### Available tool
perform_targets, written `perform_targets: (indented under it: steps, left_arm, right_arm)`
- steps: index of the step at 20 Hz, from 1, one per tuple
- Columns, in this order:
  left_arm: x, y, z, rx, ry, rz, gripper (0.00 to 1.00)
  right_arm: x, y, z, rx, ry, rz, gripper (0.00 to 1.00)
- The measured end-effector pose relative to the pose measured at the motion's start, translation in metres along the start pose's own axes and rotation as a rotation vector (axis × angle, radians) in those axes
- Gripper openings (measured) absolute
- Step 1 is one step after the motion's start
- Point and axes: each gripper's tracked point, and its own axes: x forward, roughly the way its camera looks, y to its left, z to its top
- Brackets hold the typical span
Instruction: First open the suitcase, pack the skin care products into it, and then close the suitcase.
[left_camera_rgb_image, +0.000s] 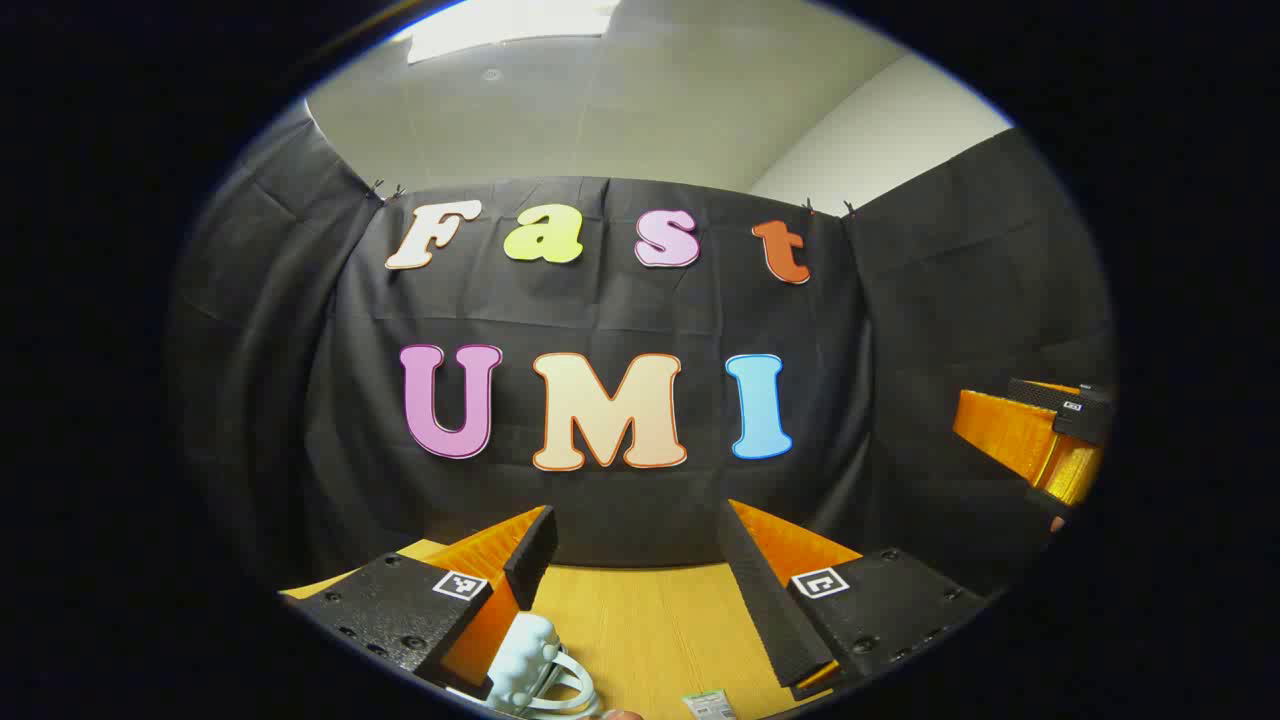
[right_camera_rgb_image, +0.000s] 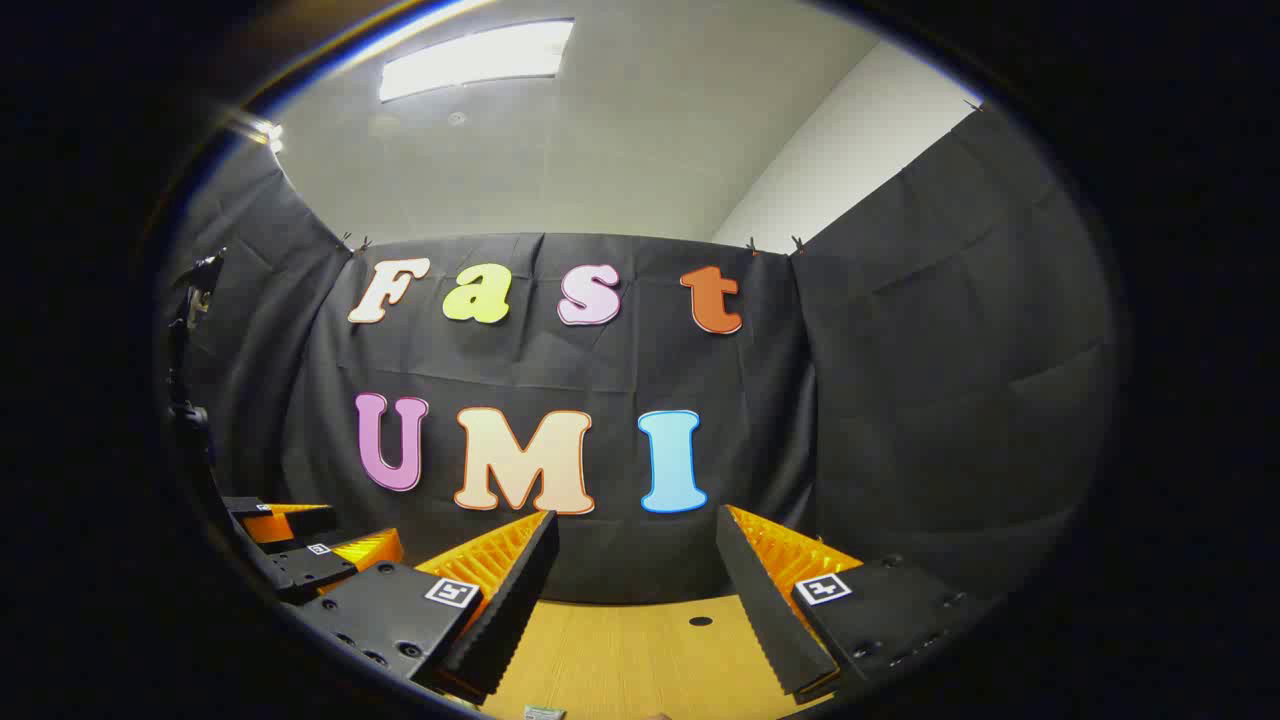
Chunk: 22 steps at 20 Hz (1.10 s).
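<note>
Two hand-held grippers, left hand-held gripper (left_camera_rgb_image: 635, 560) and right hand-held gripper (right_camera_rgb_image: 635, 565), gape.

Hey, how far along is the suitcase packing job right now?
Nothing looks done yet. The left gripper and right gripper both hang open above the wooden table, holding nothing. A white skincare item lies untouched on the table by the left gripper. Opening the suitcase, packing and closing all remain.

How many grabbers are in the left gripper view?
2: the left gripper at the bottom, jaws apart; the right gripper at the right edge, partly cut off.
</note>
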Motion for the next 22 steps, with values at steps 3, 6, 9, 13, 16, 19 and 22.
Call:
perform_targets:
  steps: [3, 6, 9, 13, 16, 19, 22]
  left_arm:
    - [-0.002, -0.002, -0.001, 0.002, 0.002, 0.004, 0.94]
    - [-0.003, -0.002, -0.001, 0.009, 0.001, 0.005, 0.94]
    - [-0.003, -0.003, -0.003, 0.012, 0.005, 0.004, 0.94]
    - [-0.003, -0.007, -0.007, 0.021, 0.015, -0.003, 0.94]
    - [-0.002, -0.009, -0.015, 0.023, 0.036, 0.006, 0.94]
    - [0.0, -0.012, -0.021, 0.019, 0.051, 0.026, 0.94]
    - [0.002, -0.015, -0.032, 0.023, 0.07, 0.041, 0.94]
  right_arm:
    - [0.0, 0.0, -0.002, 0.003, 0.0, 0.005, 1.0]
    - [0.0, 0.001, -0.002, 0.007, -0.003, 0.007, 1.0]
    - [0.0, 0.0, -0.003, 0.014, -0.003, 0.007, 1.0]
    - [0.005, -0.002, -0.013, 0.024, 0.014, 0.007, 0.98]
    - [0.01, -0.003, -0.021, 0.028, 0.028, 0.024, 0.98]
    - [0.017, -0.008, -0.029, 0.03, 0.031, 0.048, 0.98]
    - [0.024, -0.014, -0.039, 0.044, 0.038, 0.081, 0.98]
